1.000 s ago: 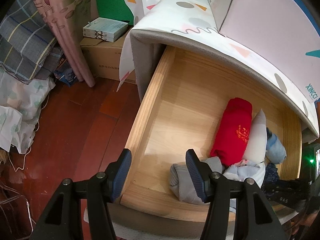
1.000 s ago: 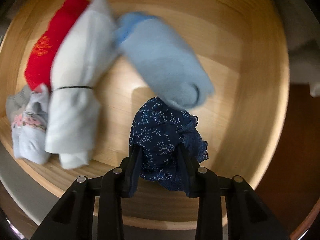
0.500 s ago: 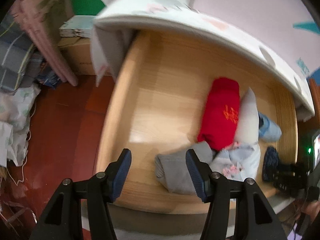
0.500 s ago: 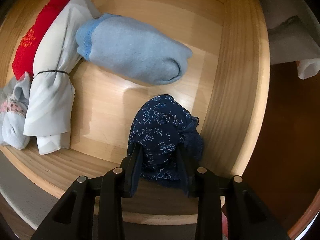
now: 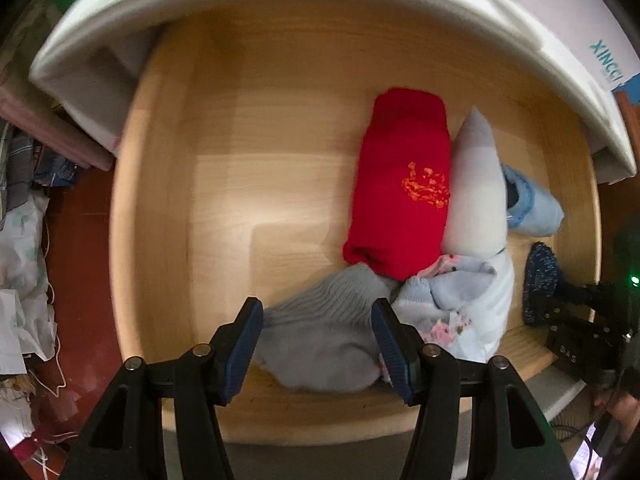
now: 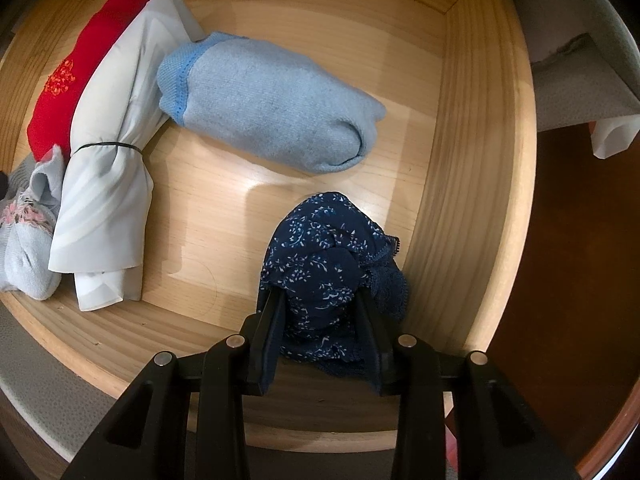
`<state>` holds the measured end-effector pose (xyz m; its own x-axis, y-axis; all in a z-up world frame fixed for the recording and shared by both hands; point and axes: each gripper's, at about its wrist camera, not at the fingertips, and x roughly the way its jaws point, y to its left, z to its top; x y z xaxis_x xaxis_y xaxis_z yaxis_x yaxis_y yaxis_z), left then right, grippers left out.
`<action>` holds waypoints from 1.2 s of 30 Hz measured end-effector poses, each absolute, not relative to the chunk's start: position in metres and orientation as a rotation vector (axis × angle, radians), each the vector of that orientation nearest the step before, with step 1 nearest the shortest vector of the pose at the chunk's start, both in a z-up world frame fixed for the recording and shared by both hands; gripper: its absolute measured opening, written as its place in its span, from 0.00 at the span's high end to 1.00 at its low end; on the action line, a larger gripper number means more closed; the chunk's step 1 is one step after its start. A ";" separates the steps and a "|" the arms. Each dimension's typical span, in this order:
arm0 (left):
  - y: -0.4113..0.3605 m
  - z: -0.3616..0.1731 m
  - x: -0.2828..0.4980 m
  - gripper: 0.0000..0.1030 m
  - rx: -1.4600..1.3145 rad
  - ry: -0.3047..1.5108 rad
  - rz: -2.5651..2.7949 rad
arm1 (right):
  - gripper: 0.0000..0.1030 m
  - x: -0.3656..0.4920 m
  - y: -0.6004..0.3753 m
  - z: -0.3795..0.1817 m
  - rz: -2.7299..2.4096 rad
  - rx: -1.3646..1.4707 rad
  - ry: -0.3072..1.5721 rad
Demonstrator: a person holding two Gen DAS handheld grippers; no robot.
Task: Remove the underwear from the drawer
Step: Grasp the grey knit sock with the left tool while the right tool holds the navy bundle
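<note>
the wooden drawer (image 5: 168, 208) is pulled out from under a white patterned top (image 5: 520, 28), and everything i name sits against it. by size: inside it, toward its right half, a red roll with an orange emblem (image 5: 400, 192) lies lengthways, and pressed to the roll's right side is a pale grey-white bundle cinched by a thin black band (image 6: 108, 176). beyond that, toward the drawer's right wall, lies a light blue knit roll (image 6: 272, 116). against the drawer's front wall rests a grey ribbed roll (image 5: 324, 340), and touching its right side is a pale blue piece with pink flowers (image 5: 456, 304). in the drawer's front right corner is the navy floral underwear with lace edging (image 6: 324, 272), bunched up just beside the right wall. my right gripper (image 6: 320, 340) is clamped on that navy bundle, both pads pressing its sides. my left gripper (image 5: 316, 344) hangs over the grey ribbed roll with its jaws spread apart to either side of it, holding nothing.
</note>
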<state>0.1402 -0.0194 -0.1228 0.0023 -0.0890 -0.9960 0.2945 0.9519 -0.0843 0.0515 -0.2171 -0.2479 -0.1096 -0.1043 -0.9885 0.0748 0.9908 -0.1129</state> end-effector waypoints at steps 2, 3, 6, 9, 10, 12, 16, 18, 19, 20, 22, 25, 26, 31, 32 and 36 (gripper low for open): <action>-0.025 -0.132 0.142 0.44 0.200 1.567 -0.300 | 0.67 0.060 -0.220 -0.244 -0.151 -0.021 1.673; -0.027 -0.136 0.143 0.44 0.226 1.579 -0.296 | 0.67 0.060 -0.221 -0.238 -0.150 -0.021 1.672; -0.029 -0.144 0.143 0.44 0.283 1.591 -0.276 | 0.68 0.061 -0.222 -0.238 -0.148 -0.021 1.671; -0.024 -0.146 0.144 0.41 0.297 1.598 -0.251 | 0.68 0.061 -0.222 -0.238 -0.149 -0.020 1.671; -0.022 -0.147 0.144 0.40 0.313 1.599 -0.236 | 0.68 0.061 -0.222 -0.238 -0.149 -0.020 1.671; -0.017 -0.147 0.145 0.40 0.344 1.590 -0.198 | 0.68 0.061 -0.222 -0.238 -0.150 -0.019 1.672; -0.010 -0.144 0.148 0.40 0.355 1.588 -0.167 | 0.68 0.062 -0.222 -0.239 -0.150 -0.020 1.671; -0.007 -0.140 0.150 0.40 0.317 1.597 -0.185 | 0.67 0.062 -0.222 -0.239 -0.150 -0.018 1.671; -0.007 -0.138 0.151 0.40 0.291 1.602 -0.201 | 0.67 0.063 -0.221 -0.238 -0.150 -0.018 1.671; -0.006 -0.136 0.150 0.40 0.269 1.607 -0.216 | 0.67 0.063 -0.221 -0.238 -0.150 -0.018 1.671; -0.002 -0.133 0.149 0.40 0.240 1.613 -0.246 | 0.67 0.063 -0.221 -0.239 -0.150 -0.019 1.671; -0.004 -0.133 0.150 0.38 0.244 1.623 -0.267 | 0.67 0.063 -0.221 -0.239 -0.150 -0.018 1.672; -0.005 -0.134 0.150 0.36 0.248 1.631 -0.273 | 0.67 0.064 -0.221 -0.239 -0.150 -0.018 1.672; -0.017 -0.132 0.148 0.32 0.250 1.628 -0.292 | 0.67 0.065 -0.220 -0.239 -0.149 -0.019 1.672; -0.017 -0.136 0.148 0.32 0.256 1.637 -0.289 | 0.67 0.065 -0.220 -0.239 -0.150 -0.020 1.672; -0.024 -0.146 0.148 0.32 0.332 1.657 -0.282 | 0.66 0.066 -0.220 -0.239 -0.149 -0.018 1.671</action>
<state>0.1479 -0.0244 -0.1465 -0.0988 0.0508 -0.9938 0.3770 0.9262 0.0098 0.0657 -0.2197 -0.2386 -0.1063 -0.1002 -0.9893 0.0760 0.9912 -0.1085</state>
